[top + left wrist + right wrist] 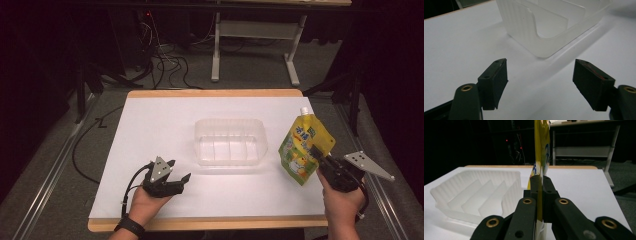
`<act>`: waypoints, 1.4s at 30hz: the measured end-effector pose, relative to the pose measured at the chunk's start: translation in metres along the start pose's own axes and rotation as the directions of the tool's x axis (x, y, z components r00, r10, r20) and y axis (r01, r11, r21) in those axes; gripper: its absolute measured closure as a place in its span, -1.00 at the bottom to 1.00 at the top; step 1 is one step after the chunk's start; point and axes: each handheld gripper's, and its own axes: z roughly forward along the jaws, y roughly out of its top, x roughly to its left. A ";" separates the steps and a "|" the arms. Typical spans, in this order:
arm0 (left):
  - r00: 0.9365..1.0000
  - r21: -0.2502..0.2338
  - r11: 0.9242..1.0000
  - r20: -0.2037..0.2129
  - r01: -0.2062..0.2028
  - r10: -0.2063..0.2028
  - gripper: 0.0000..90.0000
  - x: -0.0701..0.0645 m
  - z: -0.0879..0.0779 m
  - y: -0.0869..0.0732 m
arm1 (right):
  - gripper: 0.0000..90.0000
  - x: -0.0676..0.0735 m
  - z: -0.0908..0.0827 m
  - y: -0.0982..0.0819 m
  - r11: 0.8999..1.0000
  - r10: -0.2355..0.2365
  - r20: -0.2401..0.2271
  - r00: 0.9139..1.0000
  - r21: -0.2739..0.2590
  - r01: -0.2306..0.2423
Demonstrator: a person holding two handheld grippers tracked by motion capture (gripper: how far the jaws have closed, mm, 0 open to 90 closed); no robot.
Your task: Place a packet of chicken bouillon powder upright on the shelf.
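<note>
A yellow pouch (303, 149) is held clear of the table's right edge while a clear tray (230, 141) sits at mid-table.

The right gripper (317, 159) is seen clamped on the pouch's side edge, its jaws pressed together on the thin film; the pouch is carried upright with its white cap on top, just right of the tray and near the white table (150, 130) sheet's right border. The left gripper (176, 175) is held low near the front edge, its jaws spread wide with nothing between them. Bare sheet is left all round the tray, widest on the left. In the right gripper view the pouch (541, 152) is seen edge-on, its top cut off and its print unreadable. The tray's (541, 30) far end is cropped in the left gripper view.
</note>
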 end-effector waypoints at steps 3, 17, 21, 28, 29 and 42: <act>1.000 -0.001 1.000 -0.002 0.003 -0.003 -0.34 0.001 0.000 0.000 | 1.00 0.005 -0.001 0.007 1.000 0.002 -0.011 1.000 -0.020 -0.002; 0.998 -0.038 0.998 -0.032 0.059 -0.060 0.03 0.007 0.004 0.002 | 1.00 0.042 0.010 0.049 0.995 -0.010 -0.105 0.994 -0.103 -0.001; 0.997 -0.056 0.996 -0.035 0.063 -0.065 -0.04 0.009 0.007 0.002 | 1.00 0.054 0.022 0.053 0.995 -0.015 -0.118 0.993 -0.104 0.003; 0.998 -0.094 0.994 -0.032 0.057 -0.060 -0.31 0.008 0.020 0.012 | 1.00 0.077 0.051 0.053 0.996 -0.032 -0.135 0.990 -0.091 0.020; 0.997 -0.103 0.993 -0.029 0.061 -0.065 -0.34 0.007 0.023 0.014 | 1.00 0.079 0.054 0.053 0.996 -0.036 -0.137 0.990 -0.090 0.024; 0.996 -0.093 0.992 -0.022 0.085 -0.088 -0.01 0.006 0.063 0.025 | 1.00 0.101 0.094 0.047 0.997 -0.048 -0.125 0.991 -0.069 0.039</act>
